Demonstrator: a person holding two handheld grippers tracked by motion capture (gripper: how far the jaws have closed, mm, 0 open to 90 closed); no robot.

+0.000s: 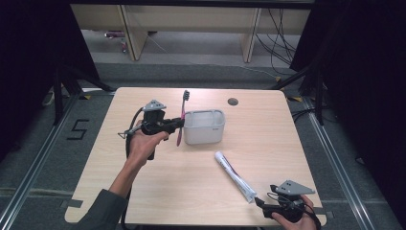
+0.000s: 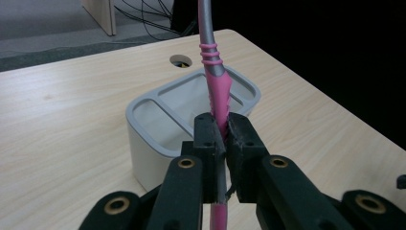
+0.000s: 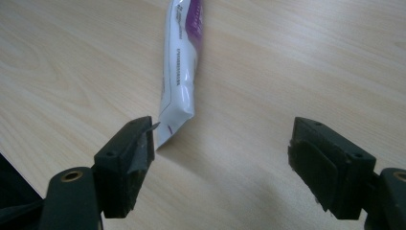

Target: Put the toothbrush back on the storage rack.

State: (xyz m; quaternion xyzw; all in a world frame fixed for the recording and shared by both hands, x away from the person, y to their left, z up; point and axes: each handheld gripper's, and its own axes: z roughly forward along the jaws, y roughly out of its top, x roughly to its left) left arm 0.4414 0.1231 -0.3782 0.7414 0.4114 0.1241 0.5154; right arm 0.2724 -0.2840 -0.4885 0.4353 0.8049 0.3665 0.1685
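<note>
Left claw (image 1: 178, 123) clamped on pink-and-grey plastic toothbrush (image 1: 182, 115), pads pressed tight on pink handle just below ribbed grey neck, seen close in left gripper view (image 2: 218, 91). Toothbrush near upright, dark bristle head up top, lower end hanging free above light wooden worktop (image 1: 158, 191), just left of pale grey rounded-rectangle plastic holder (image 1: 205, 128). Holder at worktop centre, open top split into compartments w/ a narrow slot along one side; toothbrush outside it, beside its left wall, not touching as far as visible. Small round cable hole (image 1: 232, 101) in worktop behind holder. Further right, white plastic toothpaste tube w/ purple print (image 1: 233, 176) lying flat on worktop, diagonal, crimped end toward near right corner. Right claw (image 1: 258, 202) at that corner, low over worktop, jaws wide apart, nothing gripped; in right gripper view tube's crimped end (image 3: 174, 120) right by one pad (image 3: 139, 153), contact unclear, other pad well apart.
</note>
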